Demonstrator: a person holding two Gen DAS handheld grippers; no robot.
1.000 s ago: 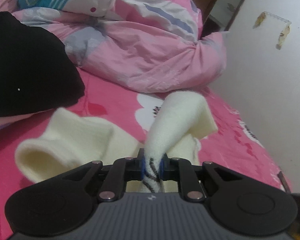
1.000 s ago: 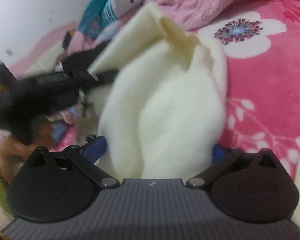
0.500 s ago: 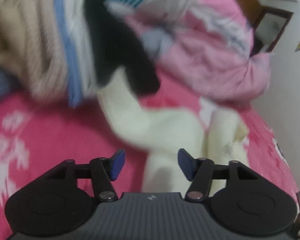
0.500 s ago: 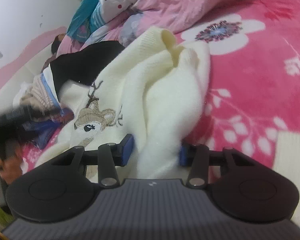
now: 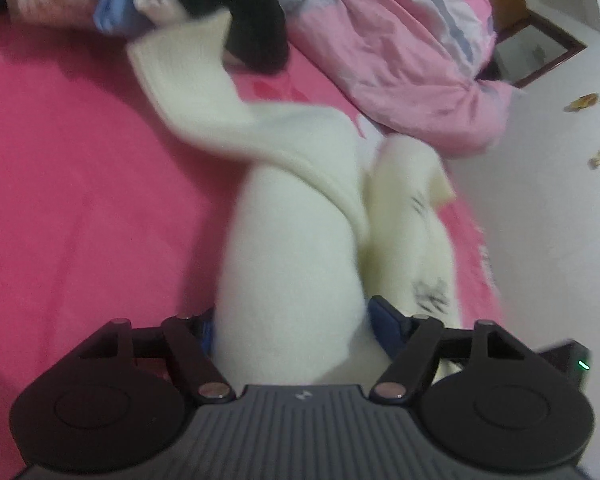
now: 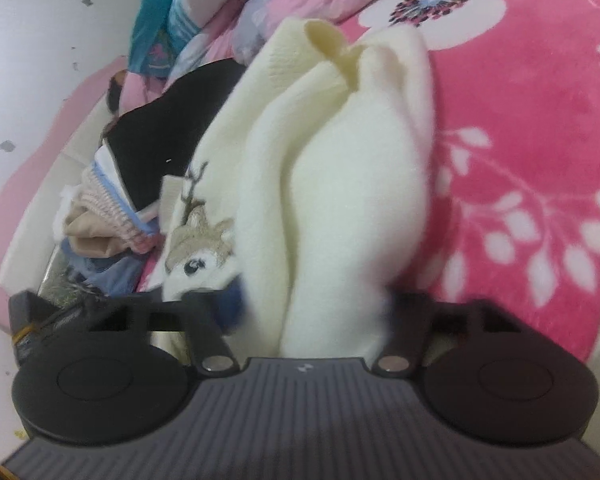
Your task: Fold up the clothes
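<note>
The sweater (image 6: 340,184) between my fingers is cream, with a tan and beige deer face and dark antlers stitched on it. Under it the bedsheet (image 6: 520,128) is hot pink, printed with white flowers and leaf sprigs. My finger pads (image 5: 384,320) are blue on black arms. The quilt (image 5: 400,40) is pale pink with grey-blue streaks, beside a black garment (image 5: 256,12).

A crumpled pale pink quilt (image 5: 412,52) fills the upper right of the left wrist view, beside a brown wooden cabinet (image 5: 536,36). A hot-pink floral bedsheet (image 6: 520,152) spreads across the right wrist view's right half.
</note>
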